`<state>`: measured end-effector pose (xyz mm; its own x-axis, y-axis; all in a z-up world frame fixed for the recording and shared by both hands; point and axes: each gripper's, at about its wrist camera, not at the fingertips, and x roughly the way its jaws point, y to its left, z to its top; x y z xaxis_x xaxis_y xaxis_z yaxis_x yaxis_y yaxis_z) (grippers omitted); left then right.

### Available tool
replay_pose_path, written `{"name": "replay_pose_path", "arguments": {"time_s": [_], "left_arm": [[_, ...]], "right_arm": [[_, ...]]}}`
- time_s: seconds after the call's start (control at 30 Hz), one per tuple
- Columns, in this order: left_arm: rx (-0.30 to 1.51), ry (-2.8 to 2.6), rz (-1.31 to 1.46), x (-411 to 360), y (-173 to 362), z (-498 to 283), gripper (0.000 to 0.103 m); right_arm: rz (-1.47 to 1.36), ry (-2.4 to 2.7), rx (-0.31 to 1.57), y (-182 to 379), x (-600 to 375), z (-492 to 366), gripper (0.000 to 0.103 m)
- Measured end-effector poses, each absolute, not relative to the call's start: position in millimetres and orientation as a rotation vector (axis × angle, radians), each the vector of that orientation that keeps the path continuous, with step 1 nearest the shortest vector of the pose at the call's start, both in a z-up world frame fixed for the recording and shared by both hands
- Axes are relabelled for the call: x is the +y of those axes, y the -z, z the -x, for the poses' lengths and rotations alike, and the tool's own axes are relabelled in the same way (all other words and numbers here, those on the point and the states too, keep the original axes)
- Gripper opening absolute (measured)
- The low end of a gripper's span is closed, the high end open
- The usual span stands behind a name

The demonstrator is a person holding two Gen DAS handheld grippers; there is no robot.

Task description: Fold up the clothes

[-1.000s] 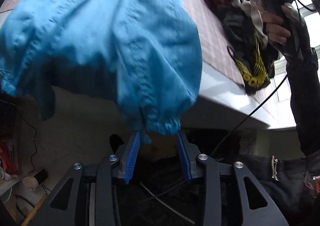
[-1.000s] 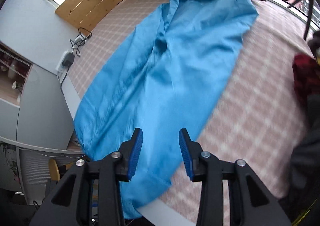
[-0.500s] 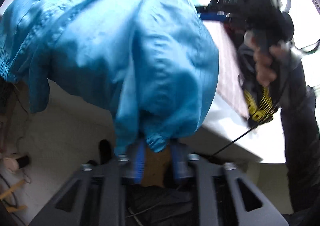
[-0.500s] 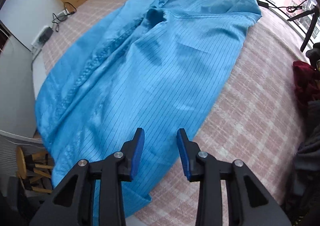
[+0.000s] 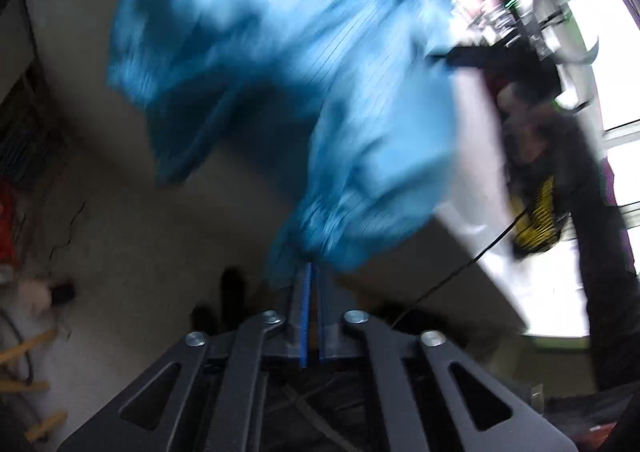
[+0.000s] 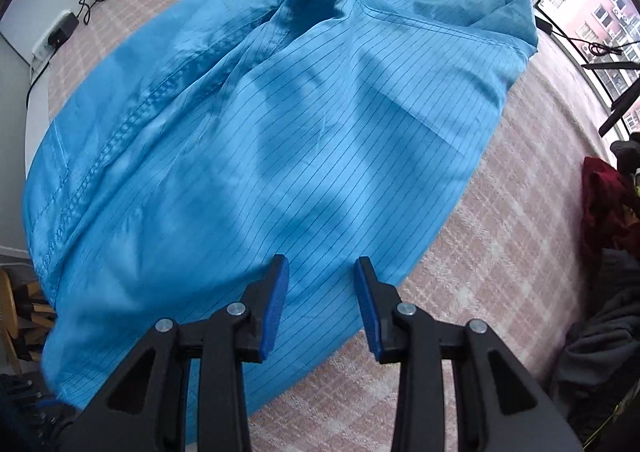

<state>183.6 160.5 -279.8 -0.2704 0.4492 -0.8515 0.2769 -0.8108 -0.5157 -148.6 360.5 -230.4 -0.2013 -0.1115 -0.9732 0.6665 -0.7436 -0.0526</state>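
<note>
A bed with a pink checked cover (image 6: 500, 272) carries everything. A pinstriped blue garment (image 6: 248, 155) sprawls across it; dark red clothing (image 6: 604, 203) lies right.

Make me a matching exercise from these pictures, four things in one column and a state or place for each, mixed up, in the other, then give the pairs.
Things:
1. left tongs
2. right tongs
3. blue coat
4. red garment

States or places:
A. spread on the checked cover
B. open, nothing held
C. bunched at the right edge
D. shut on the cuff

Pairs: 1-D, 2-B, 3-A, 4-C
</note>
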Motion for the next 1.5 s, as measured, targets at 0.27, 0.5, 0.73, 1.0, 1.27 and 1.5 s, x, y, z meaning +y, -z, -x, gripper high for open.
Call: {"name": "replay_pose_path", "arguments": {"time_s": [0.27,0.5,0.73,1.0,1.27,1.5], "left_arm": [[-0.748,-2.369,1.660,175.0,247.4,-163.3,0.001],[-0.579,-2.463,1.597,186.7,241.5,-109.3,0.001],[-0.582,-2.461,1.695,162.4,253.8,-115.2,0.001],[-0.632,-2.611,1.748,66.4,228.7,-141.4,0.003],[-0.440,-2.527,1.691,60.1,238.2,-100.3,0.009],[-0.265,-2.304,1.601,97.6,253.5,-66.0,0.012]], "right_arm": [[-1.432,2.045,0.600,189.7,367.4,139.3,0.035],[-1.373,2.107,0.481,195.8,333.9,152.2,0.035],[-1.396,1.962,0.550,226.8,306.8,133.9,0.036],[-1.364,1.923,0.251,203.0,343.5,93.5,0.036],[-1.490,1.854,0.238,227.3,311.8,31.7,0.036],[-1.441,2.185,0.102,180.2,329.1,-0.6,0.036]]}}
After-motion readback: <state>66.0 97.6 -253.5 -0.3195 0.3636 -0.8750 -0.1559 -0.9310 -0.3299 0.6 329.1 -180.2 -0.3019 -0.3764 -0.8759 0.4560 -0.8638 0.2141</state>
